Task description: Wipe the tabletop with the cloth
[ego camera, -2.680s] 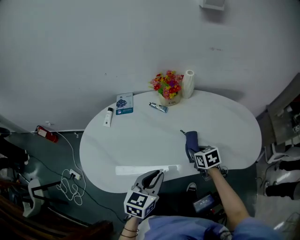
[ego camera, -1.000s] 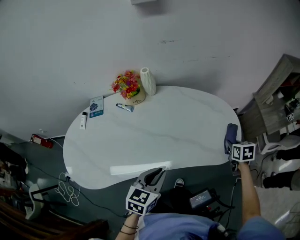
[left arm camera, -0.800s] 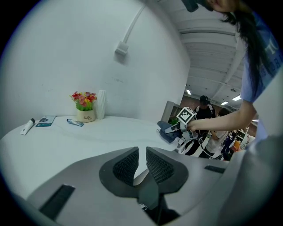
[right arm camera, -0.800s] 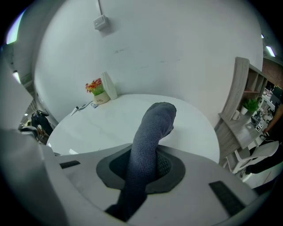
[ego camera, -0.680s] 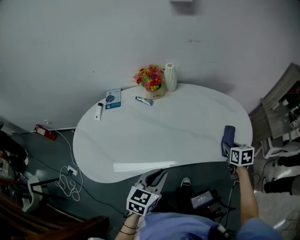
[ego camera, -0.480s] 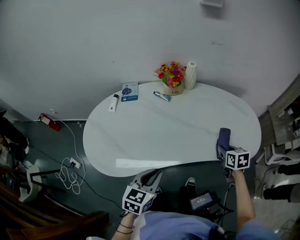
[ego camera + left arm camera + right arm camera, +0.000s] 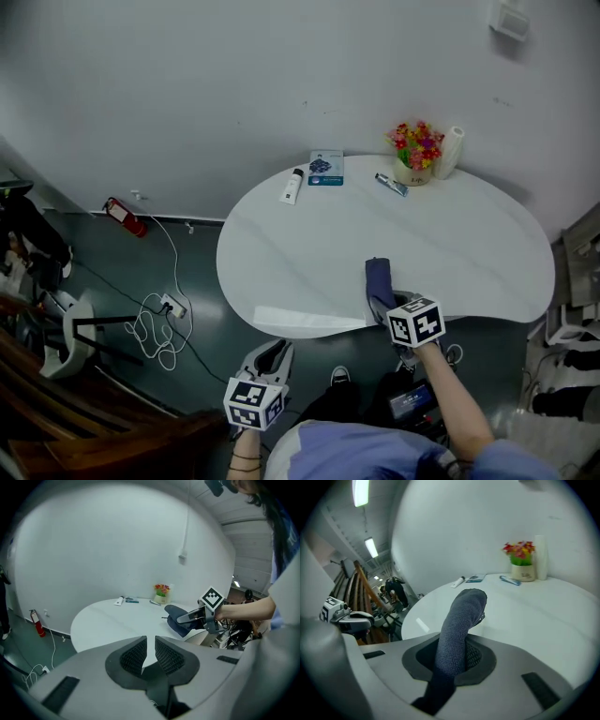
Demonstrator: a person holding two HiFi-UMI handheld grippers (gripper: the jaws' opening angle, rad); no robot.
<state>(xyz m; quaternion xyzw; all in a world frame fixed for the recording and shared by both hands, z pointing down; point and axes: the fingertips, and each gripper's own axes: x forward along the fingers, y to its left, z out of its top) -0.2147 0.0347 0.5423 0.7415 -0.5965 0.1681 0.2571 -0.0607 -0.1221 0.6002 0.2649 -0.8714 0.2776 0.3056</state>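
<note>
The white oval table [image 7: 469, 244] fills the middle of the head view. A dark blue cloth [image 7: 379, 279] lies on its near edge, with my right gripper [image 7: 389, 305] shut on it. In the right gripper view the cloth [image 7: 461, 616] rises from between the jaws and droops onto the table [image 7: 534, 611]. My left gripper [image 7: 272, 353] hangs off the table, below its front edge and over the floor. Its jaws stand nearly together, a thin slit between them, holding nothing. The left gripper view shows the cloth [image 7: 180, 618] and the right gripper [image 7: 197, 616] across the table [image 7: 108, 618].
At the table's far side stand a pot of flowers [image 7: 415, 150], a white vase [image 7: 452, 150], a small tube [image 7: 389, 184], a blue box [image 7: 326, 167] and a white tube [image 7: 292, 185]. A red extinguisher [image 7: 124, 216] and a white cable [image 7: 159, 319] lie on the floor at left.
My right gripper has dragged the cloth along the near edge, out to the table's right end and back left towards the middle. The left gripper stayed off the table.
</note>
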